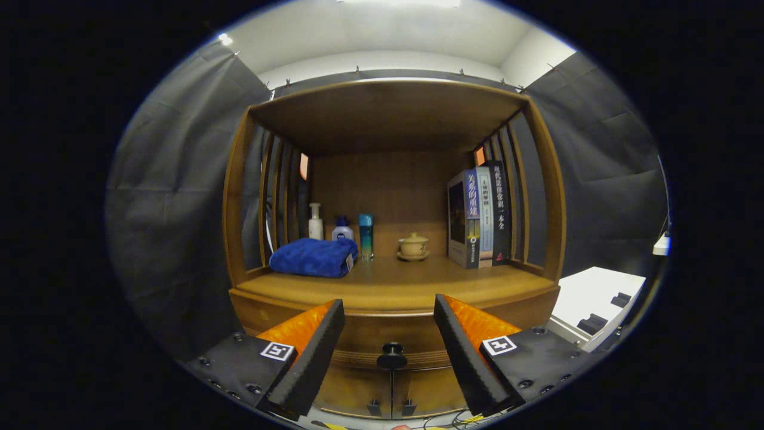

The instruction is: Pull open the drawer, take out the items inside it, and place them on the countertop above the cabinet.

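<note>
Honestly, nothing of the task looks done yet. I have the gripper [389, 322] spread wide, its two fingers holding nothing, and the drawer [391, 343] sits shut just ahead of them, under the countertop's front edge. Its dark round knob [391, 355] shows in the gap between my fingers, untouched and a little beyond the tips. Whatever lies in the drawer is hidden from me, so I cannot say what I will be taking out. By my reckoning everything remains: close on the knob, pull, lift the contents, set them above.

As for the landing place, the wooden countertop [394, 283] has a bare stretch along its front and middle. Toward the back stand a folded blue towel [313, 257], a white pump bottle [315, 222], a squat blue-capped bottle [342, 229], a slim teal bottle [366, 235], a lidded tea bowl on a saucer [413, 246], and a row of upright books [480, 218] against the right slats. Below the drawer are two cabinet doors [391, 391] with small pulls. Grey cloth hangs around the cabinet, and a white unit [597, 295] stands off to the right.
</note>
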The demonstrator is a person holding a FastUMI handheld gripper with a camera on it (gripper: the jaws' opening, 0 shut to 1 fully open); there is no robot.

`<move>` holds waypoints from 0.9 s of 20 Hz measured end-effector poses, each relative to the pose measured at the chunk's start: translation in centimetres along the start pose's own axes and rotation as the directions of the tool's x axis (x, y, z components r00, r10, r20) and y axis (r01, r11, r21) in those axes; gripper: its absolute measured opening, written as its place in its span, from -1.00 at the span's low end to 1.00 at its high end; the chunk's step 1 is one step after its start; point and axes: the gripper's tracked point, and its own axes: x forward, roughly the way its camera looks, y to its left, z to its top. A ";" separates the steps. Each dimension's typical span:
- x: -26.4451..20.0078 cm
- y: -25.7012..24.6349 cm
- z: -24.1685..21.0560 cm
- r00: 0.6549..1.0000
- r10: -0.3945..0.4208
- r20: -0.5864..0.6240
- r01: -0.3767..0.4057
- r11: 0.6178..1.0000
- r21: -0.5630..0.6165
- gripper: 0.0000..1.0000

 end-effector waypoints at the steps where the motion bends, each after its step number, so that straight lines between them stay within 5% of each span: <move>1: 0.8 0.0 -1.1 1.000 -0.004 -0.012 0.003 1.000 -0.022 0.95; 11: 4.6 -1.7 -9.6 0.984 -0.072 -0.163 0.082 0.995 0.057 0.78; 14: 5.4 -1.7 -9.9 0.985 -0.077 -0.156 0.078 0.997 0.002 0.45; 17: 5.6 -1.4 -9.9 0.985 -0.078 -0.157 0.079 0.997 0.004 0.42; 18: 6.1 -1.4 -10.0 0.984 -0.076 -0.160 0.077 0.997 0.001 0.28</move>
